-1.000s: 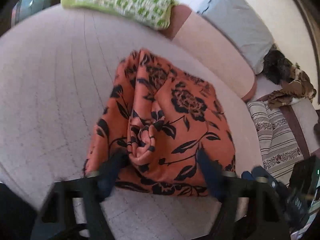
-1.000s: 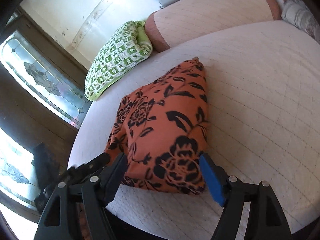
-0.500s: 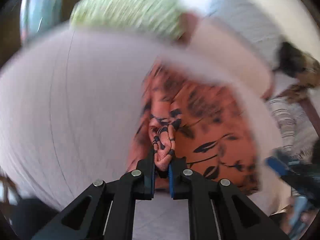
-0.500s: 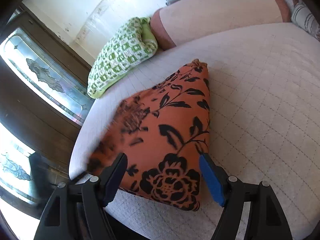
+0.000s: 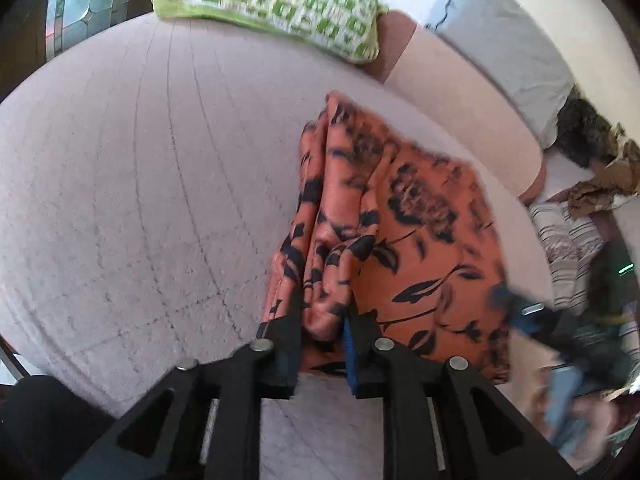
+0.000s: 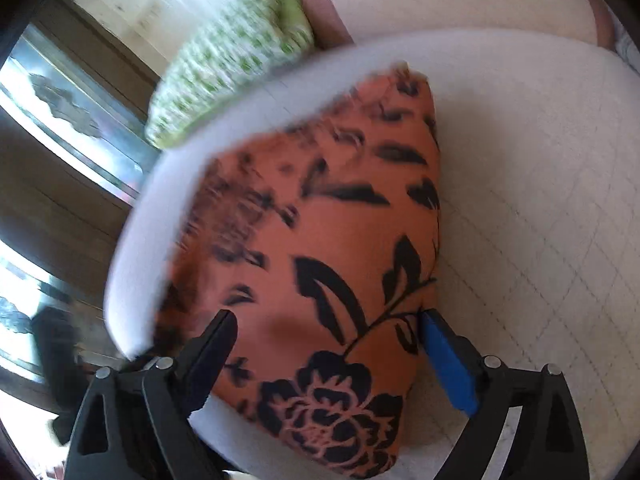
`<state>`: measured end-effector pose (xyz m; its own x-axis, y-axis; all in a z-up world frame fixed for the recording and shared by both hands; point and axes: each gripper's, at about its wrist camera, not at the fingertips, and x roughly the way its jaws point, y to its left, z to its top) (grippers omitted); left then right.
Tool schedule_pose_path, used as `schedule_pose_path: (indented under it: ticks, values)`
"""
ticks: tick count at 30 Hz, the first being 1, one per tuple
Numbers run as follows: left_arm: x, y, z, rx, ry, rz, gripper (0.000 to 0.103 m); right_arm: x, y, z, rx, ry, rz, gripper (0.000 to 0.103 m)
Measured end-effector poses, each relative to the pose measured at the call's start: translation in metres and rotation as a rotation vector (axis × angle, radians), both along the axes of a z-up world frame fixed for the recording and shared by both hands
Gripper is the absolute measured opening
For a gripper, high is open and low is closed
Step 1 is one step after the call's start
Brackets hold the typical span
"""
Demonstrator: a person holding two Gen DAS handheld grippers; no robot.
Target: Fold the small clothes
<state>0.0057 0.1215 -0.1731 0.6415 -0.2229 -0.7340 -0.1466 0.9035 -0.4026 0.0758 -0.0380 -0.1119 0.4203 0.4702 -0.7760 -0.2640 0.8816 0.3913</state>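
My left tongs (image 5: 322, 320) are clamped tight on a bunched ridge of the orange floral cloth (image 5: 420, 240) at its near edge. My right tongs (image 6: 326, 344) are spread wide, one finger on each side of the cloth's near corner, not pinching it. The cloth lies on the quilted bed (image 5: 140, 180), with a green checked pillow (image 5: 280, 0) at the far end.

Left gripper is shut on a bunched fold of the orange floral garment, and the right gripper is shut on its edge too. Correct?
Not quite. The right gripper is open, its fingers straddling the orange floral garment, per the right wrist view. The left gripper is shut as stated.
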Motion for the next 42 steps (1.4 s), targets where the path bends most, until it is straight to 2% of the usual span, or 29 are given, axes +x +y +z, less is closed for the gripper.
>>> schedule_pose_path:
  ticks: [1,3,5,7,10,11,12,13,14,15,16,20,24,26,27,28,29,30,31,32,34,35,37,38,40,42]
  values:
    - [-0.006,0.003,0.016,0.028,-0.032,0.007,0.022,0.0,-0.004,-0.004,0.025,0.009,-0.001,0.094]
    - [-0.006,0.005,0.044,0.073,-0.113,0.014,0.038,0.001,-0.013,-0.008,0.079,0.042,-0.023,0.094]
    - [0.009,0.004,0.065,0.095,-0.158,-0.008,0.04,0.002,-0.018,-0.016,0.129,0.09,-0.033,0.094]
    - [0.039,-0.002,0.073,0.124,-0.167,-0.053,0.04,-0.001,-0.018,-0.016,0.124,0.069,-0.024,0.094]
    - [0.091,-0.007,0.051,0.091,-0.08,-0.132,0.04,-0.004,-0.022,-0.016,0.154,0.065,-0.024,0.094]
    - [0.107,-0.007,0.029,0.145,-0.007,-0.126,0.03,-0.004,-0.027,-0.015,0.174,0.071,-0.031,0.094]
    - [0.119,-0.006,0.006,0.197,0.076,-0.097,0.024,-0.002,-0.032,-0.015,0.193,0.076,-0.041,0.094]
    - [0.122,0.0,-0.011,0.187,0.1,-0.086,0.031,0.001,-0.041,-0.015,0.219,0.084,-0.061,0.094]
    - [0.12,0.006,-0.017,0.159,0.088,-0.068,0.043,0.004,-0.05,-0.014,0.236,0.091,-0.079,0.094]
    - [0.116,0.012,-0.017,0.131,0.064,-0.049,0.044,0.006,-0.06,-0.015,0.252,0.096,-0.096,0.094]
    - [0.113,0.013,-0.013,0.138,0.066,-0.049,0.044,0.01,-0.067,-0.015,0.267,0.103,-0.111,0.094]
    - [0.103,0.0,0.018,0.212,0.022,-0.064,0.042,0.031,-0.08,-0.012,0.32,0.115,-0.119,0.094]
    - [0.091,-0.024,0.059,0.209,-0.125,-0.141,0.042,0.059,-0.087,-0.01,0.399,0.13,-0.155,0.094]
    - [0.093,-0.041,0.066,0.219,-0.164,-0.215,0.042,0.075,-0.091,-0.014,0.443,0.153,-0.172,0.094]
    - [0.097,-0.049,0.06,0.227,-0.154,-0.246,0.042,0.086,-0.091,-0.017,0.471,0.18,-0.18,0.094]
    - [0.109,-0.053,0.045,0.261,-0.096,-0.249,0.042,0.094,-0.09,-0.019,0.49,0.191,-0.179,0.094]
    - [0.123,-0.054,0.022,0.29,-0.003,-0.24,0.042,0.103,-0.086,-0.022,0.498,0.202,-0.163,0.094]
    - [0.128,-0.051,0.004,0.289,0.051,-0.237,0.042,0.11,-0.081,-0.025,0.492,0.214,-0.156,0.094]
    - [0.127,-0.05,-0.002,0.299,0.026,-0.236,0.042,0.121,-0.078,-0.035,0.487,0.246,-0.175,0.094]
    - [0.123,-0.054,-0.001,0.333,-0.005,-0.246,0.042,0.126,-0.077,-0.041,0.51,0.263,-0.183,0.092]
    - [0.12,-0.056,0.002,0.36,-0.009,-0.245,0.042,0.133,-0.074,-0.036,0.58,0.258,-0.149,0.046]
    - [0.121,-0.054,0.001,0.346,-0.007,-0.241,0.042,0.133,-0.07,-0.03,0.562,0.246,-0.15,0.038]
    - [0.117,-0.049,0.0,0.324,-0.016,-0.242,0.041,0.125,-0.062,-0.014,0.489,0.174,-0.13,0.034]
    - [0.117,-0.051,-0.001,0.33,-0.025,-0.247,0.041,0.121,-0.061,-0.018,0.429,0.155,-0.152,0.033]
    - [0.117,-0.056,-0.001,0.359,-0.026,-0.252,0.041,0.125,-0.064,-0.041,0.356,0.199,-0.201,0.033]
    - [0.117,-0.059,-0.003,0.358,-0.024,-0.247,0.041,0.117,-0.067,-0.033,0.423,0.176,-0.186,0.037]
